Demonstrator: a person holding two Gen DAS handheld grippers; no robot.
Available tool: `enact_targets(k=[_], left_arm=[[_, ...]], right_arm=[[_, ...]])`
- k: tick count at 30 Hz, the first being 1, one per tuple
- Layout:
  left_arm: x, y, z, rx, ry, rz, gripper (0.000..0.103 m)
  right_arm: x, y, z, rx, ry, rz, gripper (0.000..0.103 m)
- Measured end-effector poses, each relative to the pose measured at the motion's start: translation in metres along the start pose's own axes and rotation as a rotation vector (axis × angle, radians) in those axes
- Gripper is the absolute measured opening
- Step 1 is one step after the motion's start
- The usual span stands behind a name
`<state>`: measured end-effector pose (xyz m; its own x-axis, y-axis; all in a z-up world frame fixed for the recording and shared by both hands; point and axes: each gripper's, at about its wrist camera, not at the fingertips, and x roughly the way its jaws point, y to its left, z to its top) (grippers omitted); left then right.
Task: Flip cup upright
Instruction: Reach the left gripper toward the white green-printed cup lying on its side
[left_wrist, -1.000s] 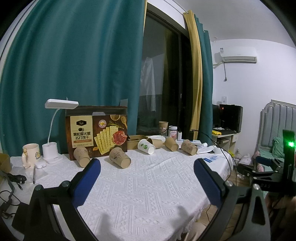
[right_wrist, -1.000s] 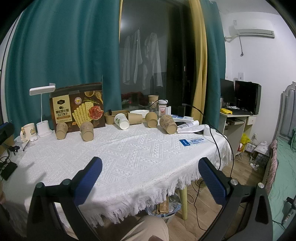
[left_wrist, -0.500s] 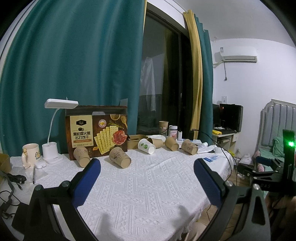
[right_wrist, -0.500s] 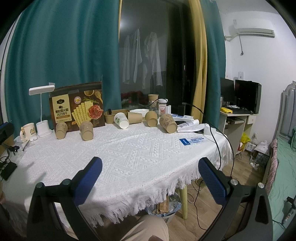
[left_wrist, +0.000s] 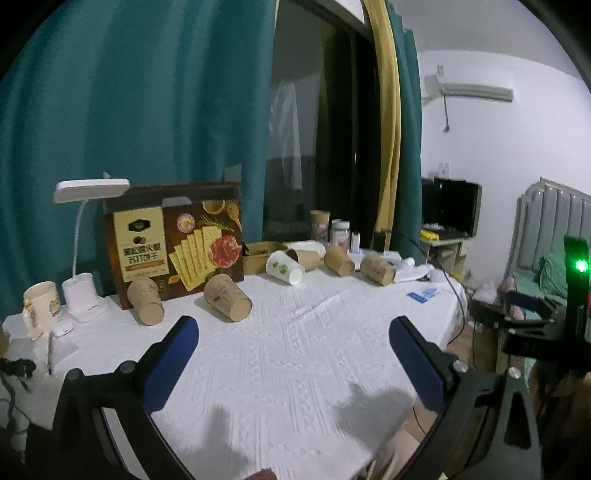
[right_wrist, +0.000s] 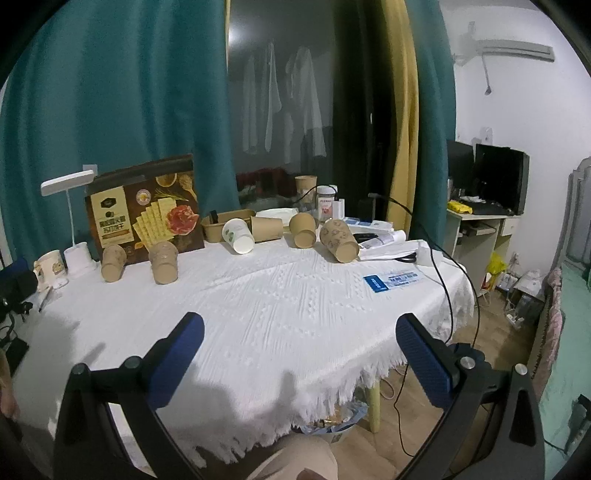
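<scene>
Brown paper cups are seen lying on their sides across the far part of the white tablecloth (right_wrist: 280, 295). One brown cup (left_wrist: 228, 297) is tipped over at about 11 o'clock from the left gripper (left_wrist: 291, 360), with a second brown cup (left_wrist: 145, 301) beside it at 10 o'clock. A white cup (left_wrist: 285, 266) printed with green leaves is laid on its side at 12 o'clock, and three more brown cups, the last (left_wrist: 377, 268) at 1 o'clock, are lined up to its right. Neither gripper is touching a cup. The left gripper is held wide apart and empty over the cloth; the right gripper (right_wrist: 299, 363) is likewise spread wide, with nothing between its blue pads. Behind the cups a brown cracker box (left_wrist: 173, 242) is stood upright, Chinese characters printed on its label but not clearly readable. A white desk lamp (left_wrist: 86, 236) and a cream mug (left_wrist: 38, 308) are placed at 9 o'clock. A blue and white card (right_wrist: 391, 281) lies at 1 o'clock in the right view.
</scene>
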<state>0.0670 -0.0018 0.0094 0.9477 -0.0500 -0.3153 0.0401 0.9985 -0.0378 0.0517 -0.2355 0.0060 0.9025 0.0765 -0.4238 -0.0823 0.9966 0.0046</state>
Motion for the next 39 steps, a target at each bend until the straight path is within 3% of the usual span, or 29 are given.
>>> enact_targets(k=[10, 19, 25, 30, 39], left_arm=[[0.113, 0.014, 0.03, -0.014, 0.256, 0.04, 0.103], [0.251, 0.013, 0.038, -0.035, 0.465, -0.037, 0.103], [0.346, 0.017, 0.049, -0.152, 0.533, -0.067, 0.103], [0.41, 0.023, 0.051, -0.244, 0.562, -0.029, 0.103], [0.49, 0.045, 0.059, -0.392, 0.567, 0.004, 0.102]], right_arm=[[0.101, -0.037, 0.041, 0.021, 0.108, 0.026, 0.102], [0.212, -0.071, 0.06, 0.015, 0.193, 0.053, 0.102], [0.278, -0.093, 0.072, 0.077, 0.236, 0.077, 0.102], [0.319, -0.114, 0.076, 0.168, 0.289, 0.083, 0.102], [0.33, -0.136, 0.076, 0.25, 0.289, 0.082, 0.102]])
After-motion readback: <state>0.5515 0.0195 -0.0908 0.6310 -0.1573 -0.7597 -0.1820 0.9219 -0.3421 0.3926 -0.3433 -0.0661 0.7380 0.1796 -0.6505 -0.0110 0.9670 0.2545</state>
